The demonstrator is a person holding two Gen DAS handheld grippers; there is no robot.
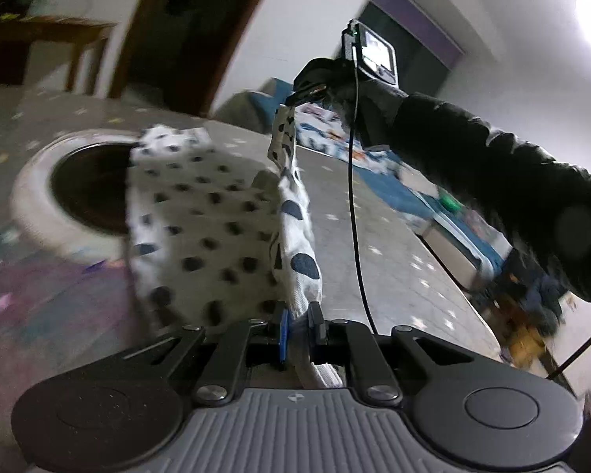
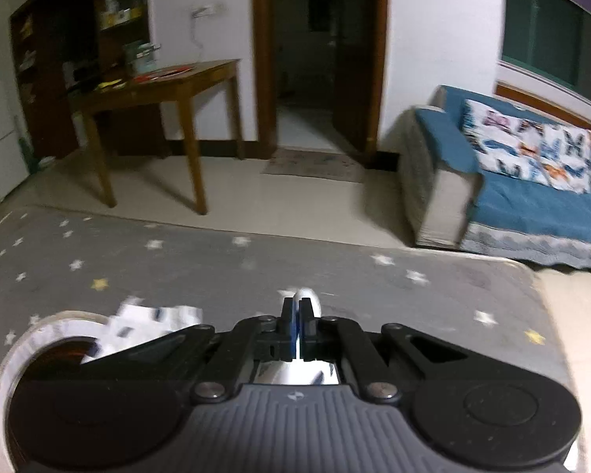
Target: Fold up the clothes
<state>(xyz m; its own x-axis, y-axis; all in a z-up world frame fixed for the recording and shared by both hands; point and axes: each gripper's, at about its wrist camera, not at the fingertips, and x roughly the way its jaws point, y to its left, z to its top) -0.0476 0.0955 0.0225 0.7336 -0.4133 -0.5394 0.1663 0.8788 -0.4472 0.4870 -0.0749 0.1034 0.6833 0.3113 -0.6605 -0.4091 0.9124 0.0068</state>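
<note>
At the left of the grey star-patterned mat (image 1: 394, 236) stands a round basket (image 1: 39, 197) with a pale rim and a dark inside. Hanging partly over its near-right rim is the spotted garment (image 1: 201, 228), white with dark dots, lifted clear of the mat and blurred with motion.

The left gripper (image 1: 300, 315) has its jaws pressed onto one edge of the cloth, which runs down between the blue pads. From there a taut edge of the fabric climbs to the right gripper (image 1: 309, 92), held higher and further off by a dark-sleeved arm (image 1: 492, 173); its jaws pinch another corner. In the right wrist view the right gripper (image 2: 297, 315) shows white fabric squeezed between pads that stand almost together.

To the right, past the mat's far edge, are a wooden table (image 2: 169, 82) and a blue sofa (image 2: 532, 189).

By my reading the garment is being carried between two held points, either drawn out of the basket for spreading or lifted over for a fold; the blur leaves that open. Whichever it is, both grips need to hold firm, the edge between them kept taut, and the hanging body watched so it does not snag on the basket rim.
</note>
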